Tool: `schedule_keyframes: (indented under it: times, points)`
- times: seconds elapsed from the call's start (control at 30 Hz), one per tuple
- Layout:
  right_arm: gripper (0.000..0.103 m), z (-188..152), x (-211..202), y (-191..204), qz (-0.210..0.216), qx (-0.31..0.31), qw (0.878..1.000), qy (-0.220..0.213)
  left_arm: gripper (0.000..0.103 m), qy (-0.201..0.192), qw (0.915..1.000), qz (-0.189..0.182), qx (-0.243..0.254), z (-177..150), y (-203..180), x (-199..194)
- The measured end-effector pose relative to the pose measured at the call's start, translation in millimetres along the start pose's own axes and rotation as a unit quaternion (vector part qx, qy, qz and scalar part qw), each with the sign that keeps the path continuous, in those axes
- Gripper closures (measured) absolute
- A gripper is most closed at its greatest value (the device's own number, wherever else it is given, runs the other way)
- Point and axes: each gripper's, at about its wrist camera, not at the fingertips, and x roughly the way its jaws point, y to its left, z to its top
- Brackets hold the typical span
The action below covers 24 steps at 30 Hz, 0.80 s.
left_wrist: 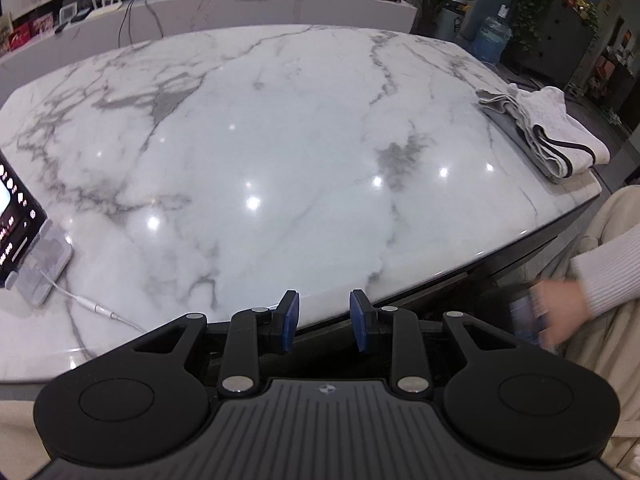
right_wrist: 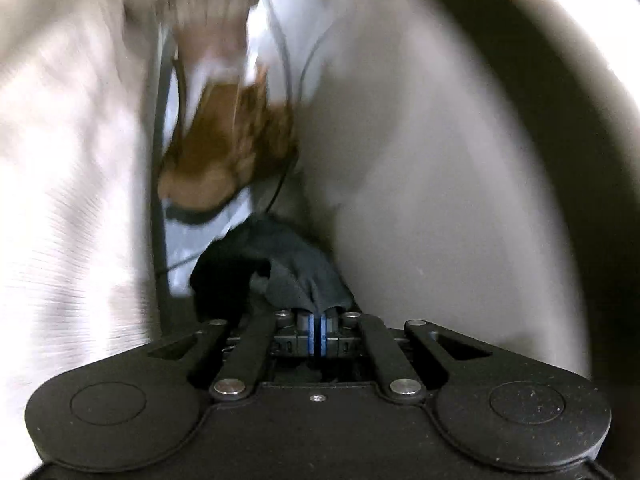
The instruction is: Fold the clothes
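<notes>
In the right wrist view my right gripper is shut on a bunch of dark grey cloth, which rises straight out from between the blue pads. Behind it, blurred, lie a brown garment and pale cloth. In the left wrist view my left gripper hangs over the near edge of the marble table, its jaws apart with nothing between them. A folded stack of white and grey clothes lies at the table's right edge.
A phone on a stand with a white cable sits at the table's left. A person's hand and ribbed white sleeve are blurred below the right edge. A pale curved container wall fills the right of the right wrist view.
</notes>
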Motion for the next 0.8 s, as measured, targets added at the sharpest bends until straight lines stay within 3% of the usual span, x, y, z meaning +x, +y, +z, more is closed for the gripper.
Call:
schedule_keyframes:
  times: [0.27, 0.43, 0.5, 0.6, 0.7, 0.8]
  points:
    - [0.102, 20.2, -148.4, -25.3, -0.100, 0.029, 0.990, -0.092, 0.076, -0.023, 0.9979, 0.009, 0.059, 3.7, -23.6, -17.3]
    - [0.102, 52.6, -232.0, -59.6, -0.194, 0.027, 0.968, -0.154, 0.076, -0.060, 0.9940, 0.037, 0.084, 20.6, -31.3, -41.1]
    - [0.102, 66.0, -260.2, -83.1, -0.245, 0.026, 0.953, -0.176, 0.076, -0.075, 0.9924, 0.046, 0.086, 28.6, -30.9, -49.9]
    - [0.102, 81.2, -289.3, -120.0, -0.305, 0.033, 0.931, -0.198, 0.076, -0.102, 0.9887, 0.060, 0.092, 46.4, -29.3, -63.8]
    - [0.102, 91.4, -303.9, -159.3, -0.340, 0.048, 0.916, -0.209, 0.076, -0.108, 0.9861, 0.070, 0.105, 61.3, -30.0, -64.0]
    - [0.102, 100.3, -292.3, -205.3, -0.353, 0.075, 0.912, -0.193, 0.076, -0.100, 0.9866, 0.068, 0.109, 72.1, -29.2, -52.3]
